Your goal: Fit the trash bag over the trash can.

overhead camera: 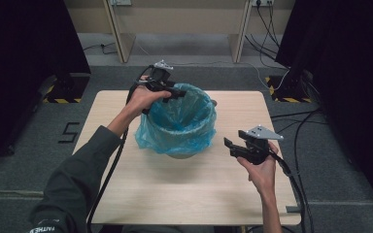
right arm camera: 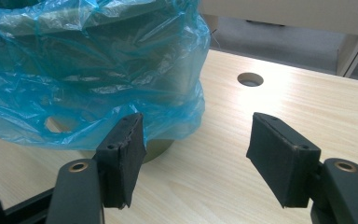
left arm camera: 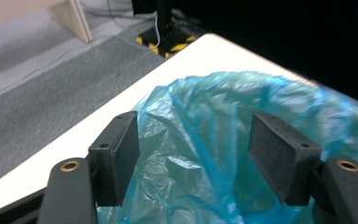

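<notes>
— What's closest to us from where you stand?

— The person's right hand [overhead camera: 261, 167], palm up over the near right part of the wooden table [overhead camera: 175, 194]. It carries the right gripper [overhead camera: 230, 145], which points left toward the bin. Its jaws stand well apart with nothing between them; in the right gripper view I see bare tabletop in the gap.

— And the bin itself?

— A small bin [overhead camera: 179, 155] stands about mid-table, a bit toward the far side. A blue plastic bag [overhead camera: 175, 131] lines it, and the bag's edge is folded down over the rim and hangs loose around the outside. In the right gripper view the bag [right arm camera: 74, 70] drapes nearly to the bin's base, and the left pad sits just in front of the hanging plastic. Whether it touches, I cannot tell.

— What's that round thing behind?

— A cable hole [right arm camera: 250, 79] in the tabletop, beyond the bin.

— And farther off?

— The left hand [overhead camera: 143, 99] reaches to the bin's far left rim, holding the left gripper [overhead camera: 182, 92] over the bag's edge. In the left gripper view its jaws are also spread, and the crumpled blue plastic [left arm camera: 205, 140] lies beneath and between them, but the pads are not pressing on it.

— Beyond the table?

— Grey carpet [overhead camera: 29, 141], cables on the floor, and wooden furniture legs [overhead camera: 119, 34] at the back.
</notes>
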Demonstrator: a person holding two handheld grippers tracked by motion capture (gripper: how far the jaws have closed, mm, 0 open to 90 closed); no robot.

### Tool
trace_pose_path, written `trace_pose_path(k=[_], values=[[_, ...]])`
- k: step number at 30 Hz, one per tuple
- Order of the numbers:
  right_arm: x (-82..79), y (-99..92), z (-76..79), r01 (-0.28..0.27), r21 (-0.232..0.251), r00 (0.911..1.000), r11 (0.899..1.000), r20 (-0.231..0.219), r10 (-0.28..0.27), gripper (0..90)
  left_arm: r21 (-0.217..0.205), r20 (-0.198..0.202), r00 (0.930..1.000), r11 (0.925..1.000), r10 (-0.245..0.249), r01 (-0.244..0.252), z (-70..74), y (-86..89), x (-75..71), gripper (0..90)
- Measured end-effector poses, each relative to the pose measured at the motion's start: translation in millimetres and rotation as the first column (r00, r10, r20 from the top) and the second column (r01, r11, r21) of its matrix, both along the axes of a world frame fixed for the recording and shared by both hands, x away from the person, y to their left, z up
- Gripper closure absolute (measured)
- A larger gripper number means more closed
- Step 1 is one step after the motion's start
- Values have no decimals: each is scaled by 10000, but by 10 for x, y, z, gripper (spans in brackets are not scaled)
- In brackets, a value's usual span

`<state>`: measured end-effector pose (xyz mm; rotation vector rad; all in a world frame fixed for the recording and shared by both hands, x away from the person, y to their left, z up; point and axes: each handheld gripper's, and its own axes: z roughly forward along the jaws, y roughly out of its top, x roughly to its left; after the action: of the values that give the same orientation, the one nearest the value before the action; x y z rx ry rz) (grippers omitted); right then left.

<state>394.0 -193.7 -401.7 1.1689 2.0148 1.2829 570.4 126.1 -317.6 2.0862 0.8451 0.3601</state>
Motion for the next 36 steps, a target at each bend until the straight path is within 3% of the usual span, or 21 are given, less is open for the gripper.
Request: trace_pose_path(k=[3,7,10,22,28,31,36], values=[[8,3,-4,-43,-32,10000,10000,11,43,360,-114,14,10000,9999,-38,38,-2,-37,0,354],[17,9,-8,-58,16,10000,10000,-22,58,360,546,-147,9997,9983,-200,208,-33,-141,-18,355],[19,18,-10,-97,41,9999,9999,-40,97,360,713,-295,9996,9974,-37,58,-74,-206,23,349],[17,15,-12,-172,54,9998,9998,-38,172,360,670,-982,9951,9976,-104,171,-375,-387,172,341],[13,2,-4,-158,83,9999,9998,-48,158,360,514,-621,9978,9984,-222,254,-380,-399,120,317],[7,-6,8,-155,145,9999,9998,-29,155,360,336,-399,9983,9985,-428,442,-308,-412,26,315],[11,-12,8,-127,167,9999,9998,-18,127,360,402,-16,9967,9959,-816,816,-221,-531,-130,315]])
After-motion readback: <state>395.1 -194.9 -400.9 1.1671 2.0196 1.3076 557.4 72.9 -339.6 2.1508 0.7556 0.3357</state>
